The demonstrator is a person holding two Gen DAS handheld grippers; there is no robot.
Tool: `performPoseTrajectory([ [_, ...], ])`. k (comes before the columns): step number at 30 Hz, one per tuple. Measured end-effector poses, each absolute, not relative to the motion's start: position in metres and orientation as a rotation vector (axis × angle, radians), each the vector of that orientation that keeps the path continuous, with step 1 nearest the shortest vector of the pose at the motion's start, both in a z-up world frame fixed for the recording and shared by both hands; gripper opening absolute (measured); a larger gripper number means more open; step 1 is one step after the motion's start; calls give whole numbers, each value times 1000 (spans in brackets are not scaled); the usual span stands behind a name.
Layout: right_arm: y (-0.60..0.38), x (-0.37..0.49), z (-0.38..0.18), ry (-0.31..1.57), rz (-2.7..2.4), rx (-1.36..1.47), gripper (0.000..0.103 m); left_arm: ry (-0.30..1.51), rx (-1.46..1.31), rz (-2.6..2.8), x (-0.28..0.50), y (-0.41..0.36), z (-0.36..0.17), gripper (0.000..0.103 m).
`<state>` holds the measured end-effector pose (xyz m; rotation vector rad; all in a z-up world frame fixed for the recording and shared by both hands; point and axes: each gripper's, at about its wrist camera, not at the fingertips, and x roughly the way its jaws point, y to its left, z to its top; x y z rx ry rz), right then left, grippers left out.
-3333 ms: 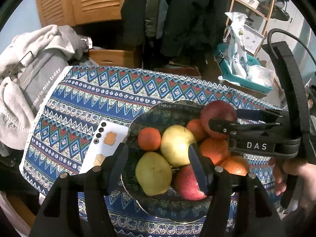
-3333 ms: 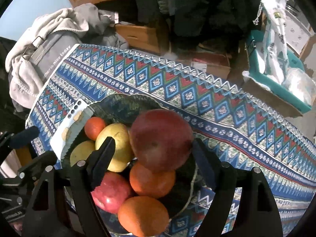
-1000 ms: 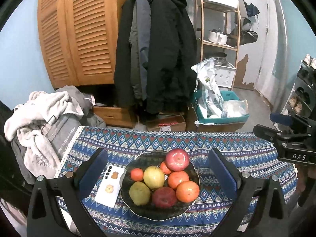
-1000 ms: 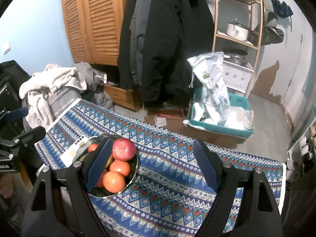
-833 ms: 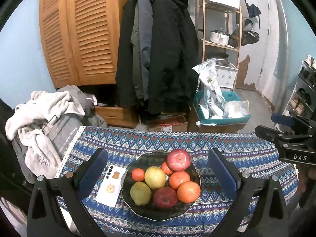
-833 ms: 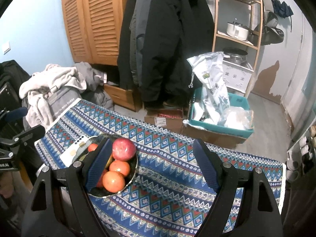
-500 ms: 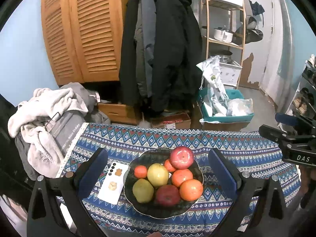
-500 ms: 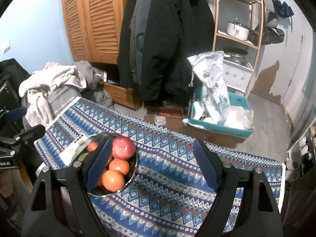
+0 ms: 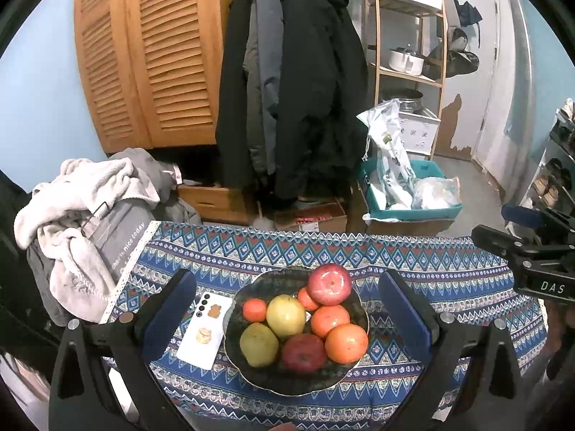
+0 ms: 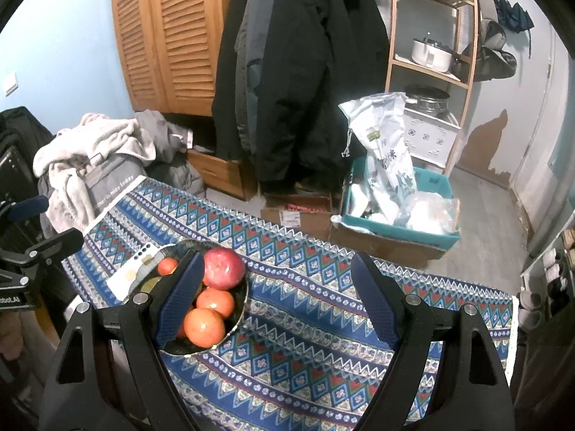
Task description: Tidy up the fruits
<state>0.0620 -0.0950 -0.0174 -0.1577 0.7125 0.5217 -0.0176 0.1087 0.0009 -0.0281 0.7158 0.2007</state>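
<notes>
A dark bowl (image 9: 267, 377) on the patterned tablecloth (image 9: 413, 262) holds several fruits: a red apple (image 9: 329, 284) on top, a yellow apple (image 9: 285, 316), a pear (image 9: 258, 344), a darker red apple (image 9: 304, 353) and oranges (image 9: 346, 343). My left gripper (image 9: 287, 309) hovers well back above the bowl, open and empty. From the right wrist the bowl (image 10: 241, 314) sits behind the left finger (image 10: 179, 298), red apple (image 10: 224, 268) uppermost. My right gripper (image 10: 276, 298) is open over bare cloth, holding nothing.
A white phone (image 9: 205, 330) lies left of the bowl. A chair piled with clothes (image 9: 82, 222) stands at the table's left end. Beyond the far edge are hanging coats (image 9: 294, 89), a teal bin with bags (image 9: 406, 197) and shelves (image 9: 409, 54).
Both grippers pulled up and back from the bowl since the earliest frames, leaving the red apple on top of the pile. Over the last second hardly anything moved.
</notes>
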Motion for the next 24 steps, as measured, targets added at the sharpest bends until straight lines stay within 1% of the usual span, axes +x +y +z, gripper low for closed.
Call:
performPoseTrajectory([
  [24, -106, 65, -17, 718, 508, -154, 82, 711, -33, 184, -19, 105, 2, 102],
])
